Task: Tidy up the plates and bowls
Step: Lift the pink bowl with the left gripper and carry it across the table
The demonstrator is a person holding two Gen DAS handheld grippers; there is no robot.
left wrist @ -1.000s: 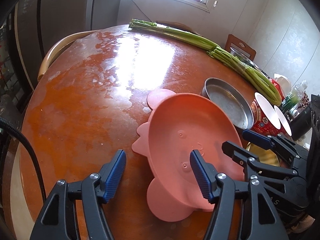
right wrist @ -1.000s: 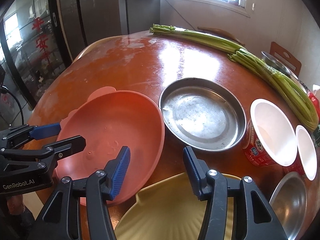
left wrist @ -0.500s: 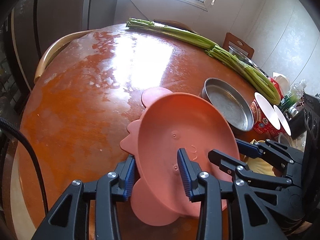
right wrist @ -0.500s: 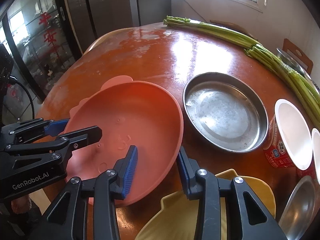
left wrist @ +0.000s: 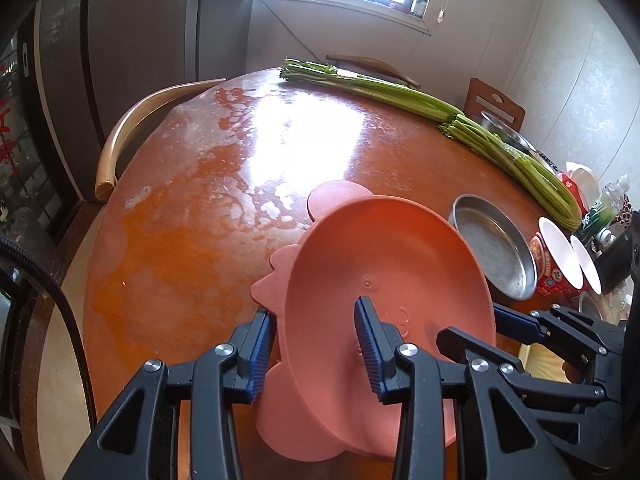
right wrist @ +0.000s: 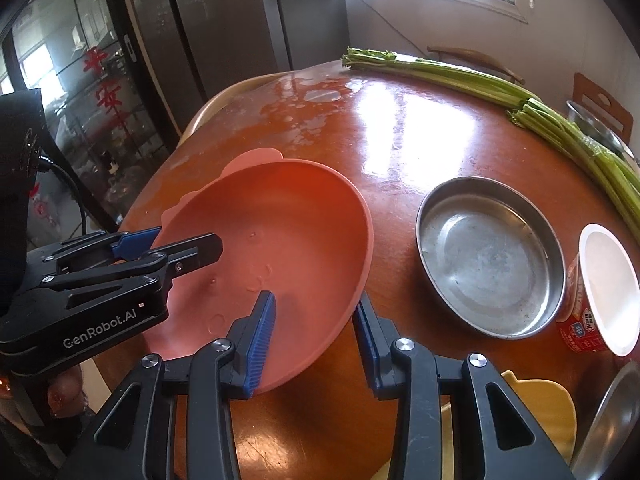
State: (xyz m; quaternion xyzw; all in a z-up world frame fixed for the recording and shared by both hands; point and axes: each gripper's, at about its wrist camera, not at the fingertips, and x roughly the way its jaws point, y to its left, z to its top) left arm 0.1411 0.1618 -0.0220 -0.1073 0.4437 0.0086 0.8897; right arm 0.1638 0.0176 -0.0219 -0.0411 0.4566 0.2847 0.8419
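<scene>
1. The yellow plate [right wrist: 536, 412] lies just behind the right gripper [right wrist: 316, 332], its near part covered by the arms.
2. A steel bowl [right wrist: 616, 412], right of that gripper, is cut off by the picture's edge.

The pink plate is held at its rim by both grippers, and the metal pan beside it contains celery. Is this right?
Not quite. The metal pan is empty; the right wrist view shows only its bare bottom. The celery lies on the table behind it. The pink plate is indeed held at its rim by the left gripper and right gripper.
</scene>
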